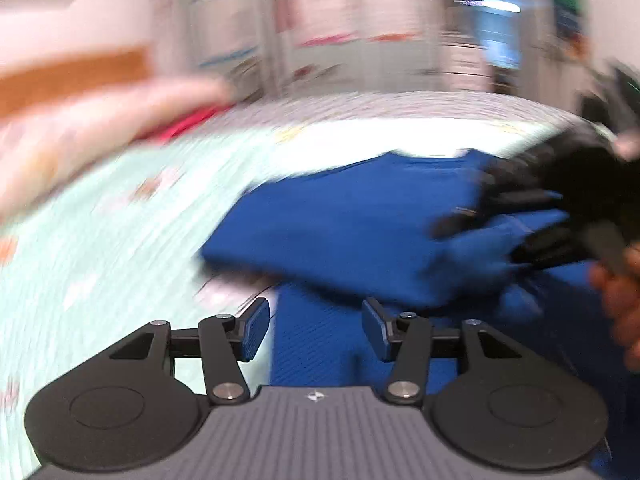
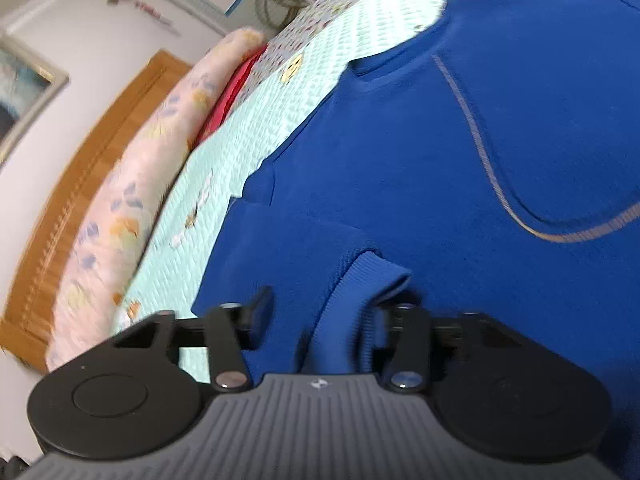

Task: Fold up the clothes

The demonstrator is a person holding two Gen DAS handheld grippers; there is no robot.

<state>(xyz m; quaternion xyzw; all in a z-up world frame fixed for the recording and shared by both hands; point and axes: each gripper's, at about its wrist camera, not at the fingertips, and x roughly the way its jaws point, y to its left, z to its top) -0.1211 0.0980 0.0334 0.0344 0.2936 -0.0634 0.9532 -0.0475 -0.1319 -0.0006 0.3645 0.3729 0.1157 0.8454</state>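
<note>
A blue sweater (image 2: 460,152) is shown spread on a bed (image 2: 256,128) covered by a pale mint quilt, filling the centre and right of both views. In the left wrist view, which is heavily blurred, the left gripper (image 1: 316,330) is seen at the bottom centre with its blue-padded fingers apart and nothing between them, blue knit lying just beyond them. In the right wrist view the right gripper (image 2: 320,320) sits at the bottom centre, and a ribbed cuff (image 2: 360,280) rises between its fingers; whether the cuff is pinched or only lying loose there cannot be told, since the fingers stand visibly apart. The same gripper appears as a dark blur at the right edge of the left wrist view, against a bunched part of the sweater. The step in hand is judged to be the handling of a sleeve, either being drawn across the body or just laid there. A firm hold on the cuff would be called for if the sleeve is to be carried, and the free edge would need steadying. The sweater looks thick and soft, with a thin pale seam line curving across it. A floral pillow (image 2: 132,184) and wooden headboard (image 2: 80,184) lie at the left.
</note>
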